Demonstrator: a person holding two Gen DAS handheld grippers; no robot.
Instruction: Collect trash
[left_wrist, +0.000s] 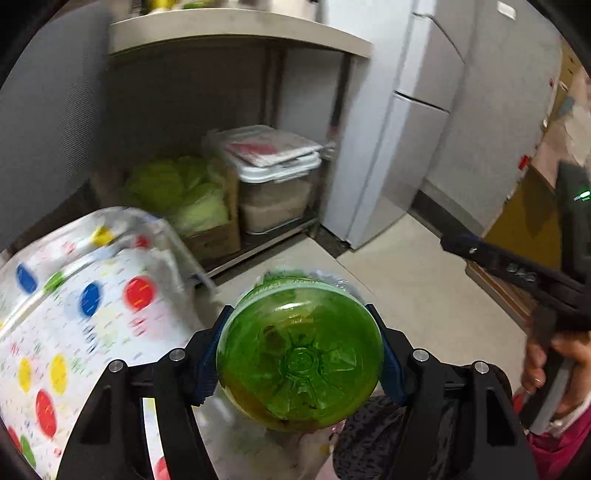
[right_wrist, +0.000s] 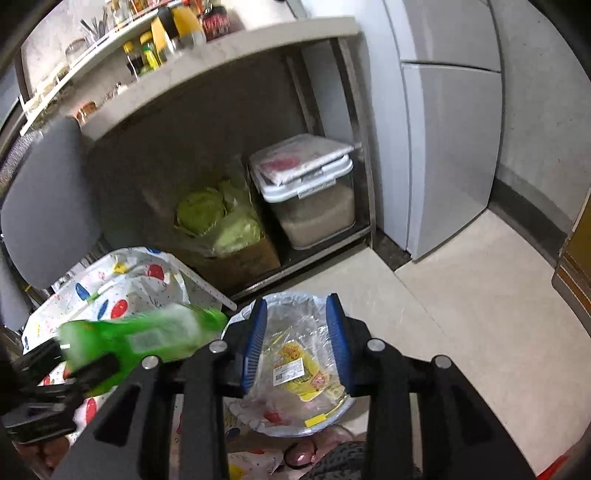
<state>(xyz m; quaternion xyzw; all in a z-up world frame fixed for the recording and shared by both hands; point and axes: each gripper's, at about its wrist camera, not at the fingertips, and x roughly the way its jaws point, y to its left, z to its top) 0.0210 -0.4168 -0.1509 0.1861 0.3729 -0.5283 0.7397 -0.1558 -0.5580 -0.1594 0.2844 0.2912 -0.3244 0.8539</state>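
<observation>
My left gripper (left_wrist: 300, 354) is shut on a green plastic bottle (left_wrist: 299, 358), its base facing the camera. In the right wrist view the bottle (right_wrist: 147, 336) lies sideways at the left, held above the polka-dot table edge, its neck pointing toward the trash bin (right_wrist: 240, 317). The bin has a clear liner and holds a yellow wrapper (right_wrist: 299, 369). My right gripper (right_wrist: 297, 332) is open and empty, hovering over the bin. It also shows at the right edge of the left wrist view (left_wrist: 454, 243).
A polka-dot tablecloth (left_wrist: 74, 314) covers a table at the left. Under the counter (right_wrist: 221, 66) stand a cardboard box of cabbages (right_wrist: 221, 225) and a lidded rice container (right_wrist: 310, 199). A fridge (right_wrist: 443, 129) stands at the right. A grey chair (right_wrist: 48, 206) is at the left.
</observation>
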